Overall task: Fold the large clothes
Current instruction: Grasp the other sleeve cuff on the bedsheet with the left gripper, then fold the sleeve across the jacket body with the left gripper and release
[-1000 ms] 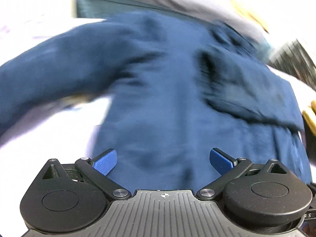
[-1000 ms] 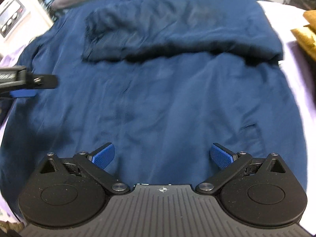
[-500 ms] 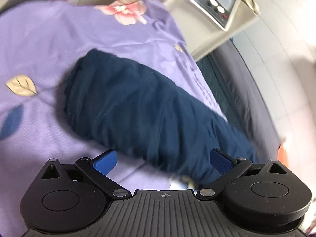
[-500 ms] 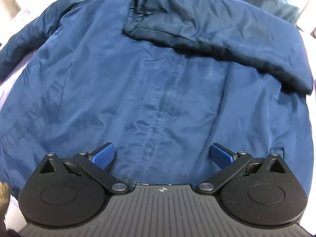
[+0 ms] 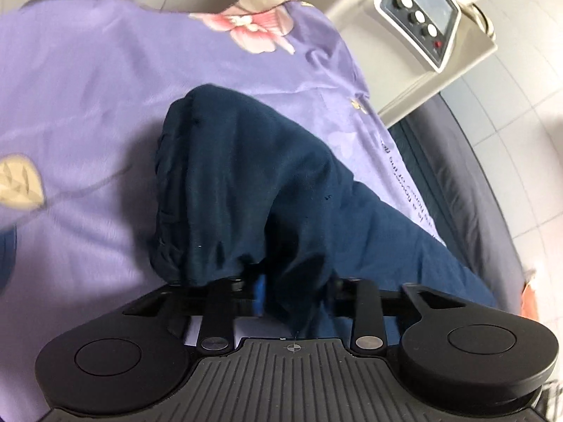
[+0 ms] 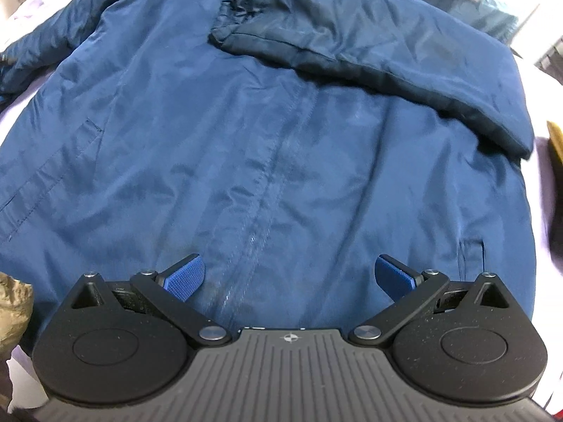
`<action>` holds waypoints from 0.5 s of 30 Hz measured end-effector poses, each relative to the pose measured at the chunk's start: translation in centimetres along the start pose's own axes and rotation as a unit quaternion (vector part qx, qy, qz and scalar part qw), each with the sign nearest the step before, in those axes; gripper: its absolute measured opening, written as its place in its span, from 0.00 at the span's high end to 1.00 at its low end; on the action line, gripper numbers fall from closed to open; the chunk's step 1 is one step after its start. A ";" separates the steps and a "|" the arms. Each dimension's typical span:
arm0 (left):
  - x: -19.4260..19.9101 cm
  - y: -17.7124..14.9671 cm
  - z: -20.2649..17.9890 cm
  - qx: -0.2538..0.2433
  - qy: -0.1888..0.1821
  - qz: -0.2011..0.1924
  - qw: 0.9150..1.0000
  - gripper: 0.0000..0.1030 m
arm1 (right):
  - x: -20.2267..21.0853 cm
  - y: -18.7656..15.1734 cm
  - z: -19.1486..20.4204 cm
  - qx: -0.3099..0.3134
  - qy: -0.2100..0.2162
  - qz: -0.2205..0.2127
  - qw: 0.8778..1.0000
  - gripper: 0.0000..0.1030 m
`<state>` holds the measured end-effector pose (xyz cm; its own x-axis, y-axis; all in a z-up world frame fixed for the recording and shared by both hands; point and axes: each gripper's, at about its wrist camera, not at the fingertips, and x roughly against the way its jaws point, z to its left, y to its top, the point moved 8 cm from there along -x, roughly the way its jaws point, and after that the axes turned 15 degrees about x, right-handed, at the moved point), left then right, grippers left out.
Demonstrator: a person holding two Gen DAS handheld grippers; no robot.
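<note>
A large navy jacket [image 6: 246, 133] lies flat, front up, on a purple bedsheet. One sleeve [image 6: 369, 45] is folded across its chest. My right gripper [image 6: 288, 274] is open and empty, just above the jacket's lower front by the zipper. In the left wrist view the other sleeve [image 5: 253, 183] lies out over the sheet [image 5: 88, 88], cuff end away from me. My left gripper [image 5: 292, 288] is shut on this sleeve's fabric; the cloth bunches between the jaws and hides most of the pads.
A beige machine with knobs [image 5: 422, 24] stands beyond the bed's far corner. A dark grey bed edge [image 5: 468, 183] runs along the right. Yellow-brown cloth lies at the jacket's right [image 6: 556, 140] and lower left [image 6: 14, 306].
My left gripper has moved forward onto the outstretched sleeve and closed on it. My right gripper has drifted slightly closer over the jacket's front and stays open.
</note>
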<state>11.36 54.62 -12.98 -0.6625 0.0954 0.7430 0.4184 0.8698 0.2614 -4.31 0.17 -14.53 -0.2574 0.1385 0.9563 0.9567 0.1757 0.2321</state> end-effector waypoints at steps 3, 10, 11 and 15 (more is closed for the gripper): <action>0.3 1.0 -2.1 -0.059 0.016 -0.022 0.998 0.38 | 0.3 -0.8 -0.2 -0.023 -0.001 -0.004 1.000 0.01; 4.5 2.9 -13.1 -0.154 -0.020 -0.104 0.982 0.44 | 0.7 -1.9 -1.6 -0.063 0.004 -0.019 0.998 0.01; 4.9 2.3 -15.3 -0.181 -0.030 -0.107 0.977 0.44 | 0.7 -1.8 -2.0 -0.071 0.006 -0.024 0.997 0.01; 5.7 -3.5 -24.3 -0.288 -0.090 -0.088 0.949 0.44 | 0.8 -1.5 -3.6 -0.103 0.013 -0.043 0.994 0.01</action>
<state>21.21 40.41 5.35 -0.8273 0.0997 0.5529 0.5278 0.4751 0.7041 -5.48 -3.48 -13.51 -0.3393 0.1050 0.9348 0.9392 -0.0185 0.3429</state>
